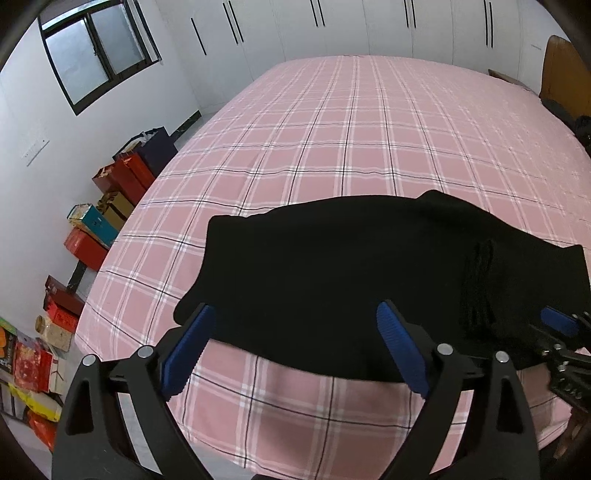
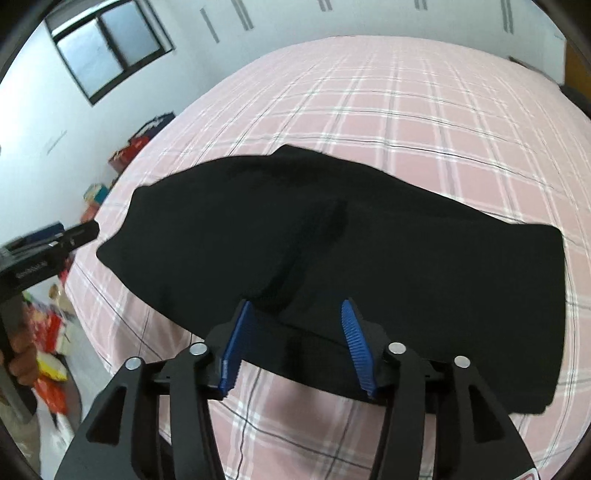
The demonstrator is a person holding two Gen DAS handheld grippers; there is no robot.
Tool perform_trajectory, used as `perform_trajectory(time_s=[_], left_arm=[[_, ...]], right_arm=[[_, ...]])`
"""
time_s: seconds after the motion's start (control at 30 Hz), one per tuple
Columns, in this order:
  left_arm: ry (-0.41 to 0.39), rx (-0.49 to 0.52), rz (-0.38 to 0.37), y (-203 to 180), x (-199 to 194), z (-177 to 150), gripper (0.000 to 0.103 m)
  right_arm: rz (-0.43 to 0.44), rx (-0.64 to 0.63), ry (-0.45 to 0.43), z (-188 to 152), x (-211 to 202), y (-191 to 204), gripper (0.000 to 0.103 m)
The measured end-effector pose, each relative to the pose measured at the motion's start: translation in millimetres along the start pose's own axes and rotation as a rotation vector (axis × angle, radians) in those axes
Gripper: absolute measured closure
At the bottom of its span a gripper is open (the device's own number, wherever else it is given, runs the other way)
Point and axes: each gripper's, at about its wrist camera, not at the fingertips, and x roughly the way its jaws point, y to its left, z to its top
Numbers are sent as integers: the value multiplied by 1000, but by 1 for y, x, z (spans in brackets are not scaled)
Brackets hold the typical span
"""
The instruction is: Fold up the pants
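Note:
The black pants [image 1: 332, 273] lie folded in a wide flat bundle near the front edge of the pink plaid bed [image 1: 351, 129]. They also show in the right wrist view [image 2: 369, 240], with a ribbed band near the middle. My left gripper [image 1: 295, 317] is open and empty, its blue pads wide apart just above the pants' front left part. My right gripper [image 2: 295, 310] is open and empty, hovering over the pants' front edge near the ribbed band. The right gripper shows at the right edge of the left wrist view [image 1: 561, 332].
Several red, gold and teal boxes [image 1: 92, 229] line the floor along the white wall left of the bed. A window [image 1: 96, 51] is at the upper left. White wardrobes [image 1: 332, 26] stand behind the bed. A wooden headboard [image 1: 561, 81] is at the far right.

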Motion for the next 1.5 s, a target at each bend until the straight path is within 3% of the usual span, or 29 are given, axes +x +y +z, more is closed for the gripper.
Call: perform_trajectory(time_s=[0.3,0.33,0.4,0.43,0.5,0.6,0.67,0.73,0.8,0.9,0.93,1.03,1.1,1.17,1.23,1.3,1.37,1.5], left_arm=[[23,-22,-6,14,4,-8,14],[25,-25,-7,15,5,-8,14],[30,-32,-7,18,7,-9,14],[33,-34,-6,19,9,-9,14],[34,-42,-5,25,9,-9,14],[29,-63,-8,37,10,-10,14],[31,-76,-8,42,13,-11,14],[41,-91,-7,45,16,-11,14],[49,-99,-11,45,18,-11,14],[57,-94,-13,42,16,-12,14],[59,-89,-13,40,15,-11,14],[51,-70,-6,37,11,-12,14],[53,-58,-4,33,12,-13,14],[55,-70,-21,29,13,-13,14],[56,-78,-32,22,12,-13,14],[60,-78,-40,13,11,-13,14],[66,-78,-54,4,9,-13,14],[83,-72,-77,-15,3,-12,14]], right_arm=[[-68,-94,66,11,57,24,40],[-85,-107,60,11,61,25,42],[-119,-99,55,14,65,21,69],[-78,-42,46,20,60,12,91],[-37,85,-41,34,27,-8,90],[17,168,-199,55,-34,-22,90],[39,163,-240,64,-52,-17,90],[70,112,-225,67,-48,0,90],[77,46,-158,63,-18,20,88],[69,1,106,40,66,32,80],[58,-1,123,30,73,31,80],[98,81,9,22,24,10,73],[60,116,-56,16,-13,-18,63],[-24,157,-96,4,-49,-59,42],[-130,201,-91,-14,-73,-106,41],[-175,269,-67,-32,-84,-145,41],[-151,371,-59,-50,-91,-180,41],[-46,465,-34,-70,-79,-202,40]])
